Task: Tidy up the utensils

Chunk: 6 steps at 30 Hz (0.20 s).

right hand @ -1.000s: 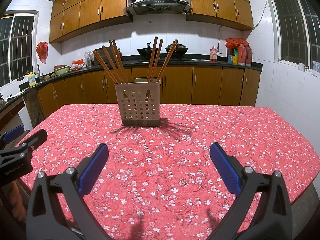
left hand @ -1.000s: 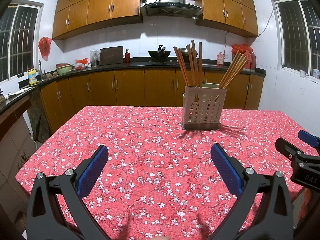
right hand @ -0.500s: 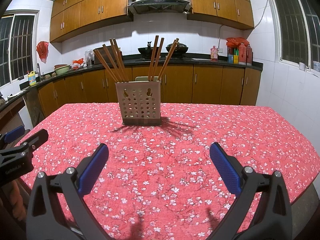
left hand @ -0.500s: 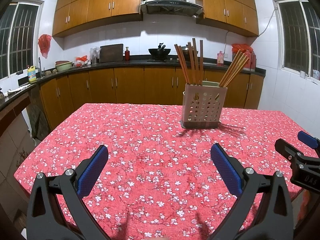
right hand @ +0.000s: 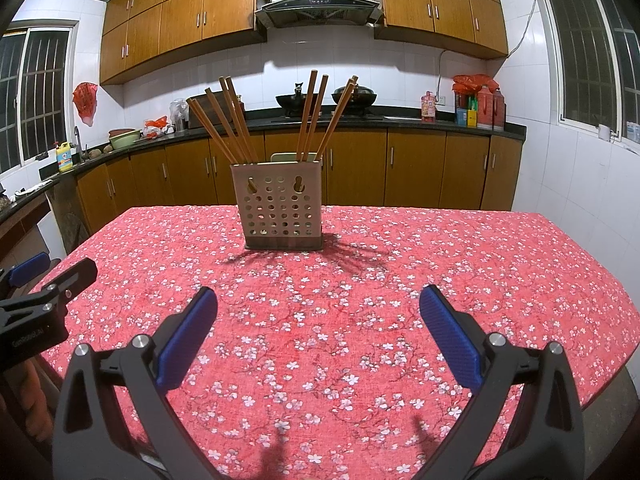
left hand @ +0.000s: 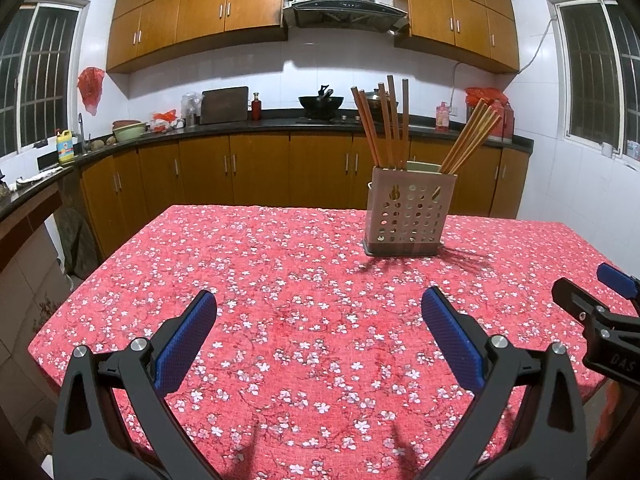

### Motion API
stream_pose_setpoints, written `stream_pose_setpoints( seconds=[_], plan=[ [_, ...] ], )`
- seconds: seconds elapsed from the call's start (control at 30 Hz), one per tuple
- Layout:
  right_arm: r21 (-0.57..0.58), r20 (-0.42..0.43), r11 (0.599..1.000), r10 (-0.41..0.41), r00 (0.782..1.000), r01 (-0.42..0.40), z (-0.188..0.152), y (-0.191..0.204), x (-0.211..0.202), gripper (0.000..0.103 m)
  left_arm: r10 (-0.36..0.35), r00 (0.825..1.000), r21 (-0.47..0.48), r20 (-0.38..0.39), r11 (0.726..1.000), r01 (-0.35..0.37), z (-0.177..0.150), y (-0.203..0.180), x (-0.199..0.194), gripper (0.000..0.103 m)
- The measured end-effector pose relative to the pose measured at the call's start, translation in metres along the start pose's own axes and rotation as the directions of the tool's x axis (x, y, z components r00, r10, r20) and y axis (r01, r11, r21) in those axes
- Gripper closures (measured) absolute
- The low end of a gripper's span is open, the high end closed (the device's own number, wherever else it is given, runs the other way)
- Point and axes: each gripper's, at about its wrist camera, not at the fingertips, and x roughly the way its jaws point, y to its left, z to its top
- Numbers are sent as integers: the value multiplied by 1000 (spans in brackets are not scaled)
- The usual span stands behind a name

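A home kitchen is showing here: wooden cabinets (left hand: 208, 12) are lining tiled walls, a range hood (left hand: 346, 2) is hanging above a wok (left hand: 321, 102) on the dark surface (left hand: 240, 125).

Red tablecloth (left hand: 280, 280) with white blossoms, beige perforated holder (right hand: 278, 212), brown chopsticks (right hand: 236, 120).

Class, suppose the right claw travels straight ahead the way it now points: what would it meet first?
Probably the perforated utensil holder with its chopsticks, slightly left of centre; only tablecloth lies before it.
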Motion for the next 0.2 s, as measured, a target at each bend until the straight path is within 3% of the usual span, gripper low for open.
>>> stream_pose_setpoints(
  seconds=[0.2],
  plan=[
    [0, 0, 1000, 0, 1000, 0, 0, 0, 0, 4, -5, 1000, -7, -6, 1000, 5, 1, 2, 1, 2]
  ],
)
